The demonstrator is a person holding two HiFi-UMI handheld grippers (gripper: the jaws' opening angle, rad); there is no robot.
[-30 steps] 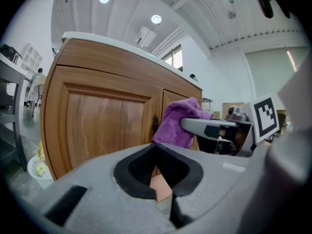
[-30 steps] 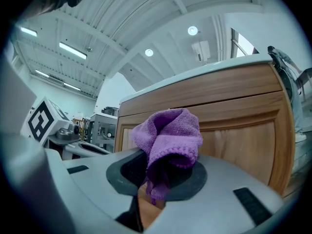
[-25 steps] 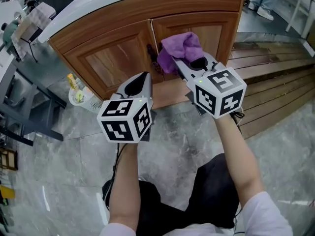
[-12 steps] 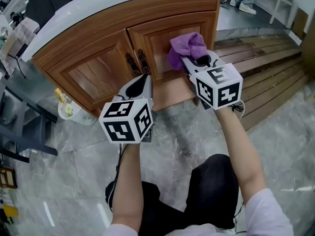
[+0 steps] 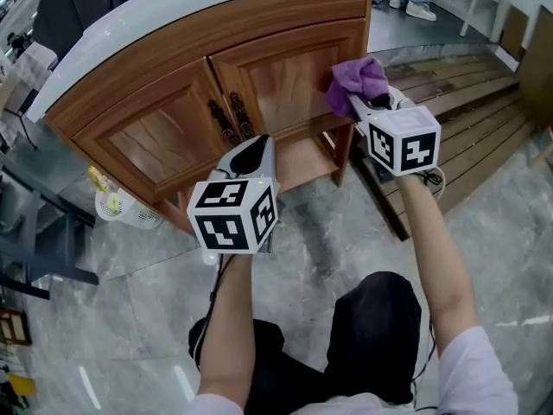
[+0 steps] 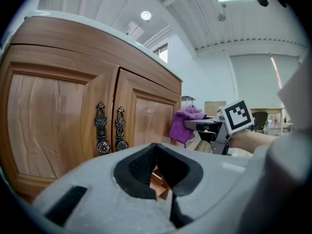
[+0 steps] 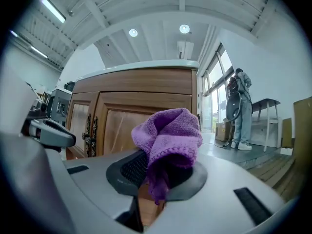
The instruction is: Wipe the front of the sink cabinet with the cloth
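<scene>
The right claw (image 5: 366,102) is clamped on a bunched purple cloth (image 5: 356,79). In the right gripper view the cloth (image 7: 169,136) stands up from between the jaws and hangs down into the gap between them. In the head view it sits at the right edge of the sink cabinet (image 5: 173,93), up against the right-hand door (image 5: 278,78) near the corner post. Whether it presses on the wood cannot be told.

The left claw (image 5: 254,148) is closed with nothing in it; in its own view the dark pads (image 6: 141,167) meet at their tips. It is held nearer and lower, pointing at the middle of the cabinet front, just below the two ornate dark handles (image 5: 226,118) where the doors meet. It is apart from the wood.

A curved white tabletop (image 5: 164,3) caps the cabinet. A white basket (image 5: 123,206) stands on the grey marble floor (image 5: 328,245) at the cabinet's left, and wooden decking (image 5: 458,102) lies to its right. Far off on the right, a person (image 7: 241,108) stands by a window.
</scene>
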